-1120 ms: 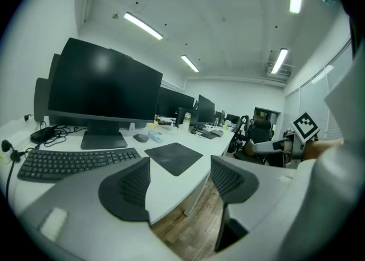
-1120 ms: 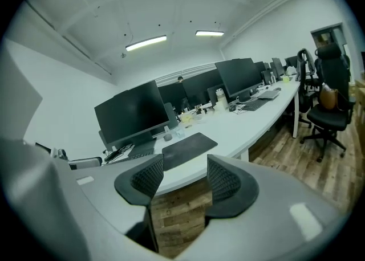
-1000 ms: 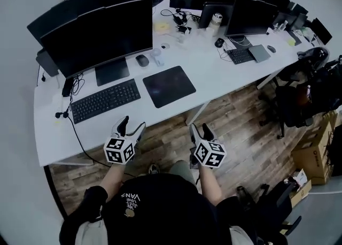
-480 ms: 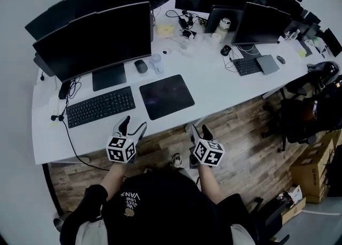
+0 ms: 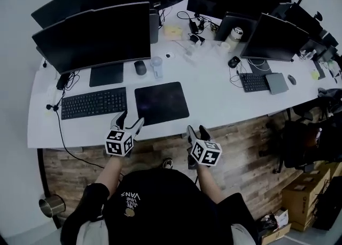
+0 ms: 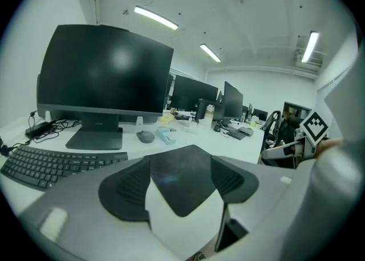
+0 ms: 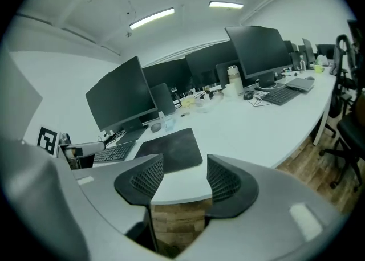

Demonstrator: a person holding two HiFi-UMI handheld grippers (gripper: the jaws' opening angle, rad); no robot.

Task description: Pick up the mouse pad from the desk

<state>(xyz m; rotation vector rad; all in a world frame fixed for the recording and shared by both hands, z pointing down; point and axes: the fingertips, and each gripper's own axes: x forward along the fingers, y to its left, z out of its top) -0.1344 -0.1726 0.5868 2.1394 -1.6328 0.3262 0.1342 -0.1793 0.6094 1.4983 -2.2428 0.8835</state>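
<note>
The black mouse pad [image 5: 161, 102] lies flat on the white tabletop [image 5: 219, 91], just right of the black keyboard [image 5: 94, 102] and in front of a computer mouse [image 5: 140, 67]. I hold the left gripper [image 5: 131, 120] over the tabletop's near edge by the pad's near-left corner, fingers apart with nothing between them. The right gripper [image 5: 196, 130] hangs off the edge above the wooden floor [image 5: 240, 147], its fingers also apart and empty. White "VANS" lettering [image 5: 131, 197] shows on the person's black clothing.
</note>
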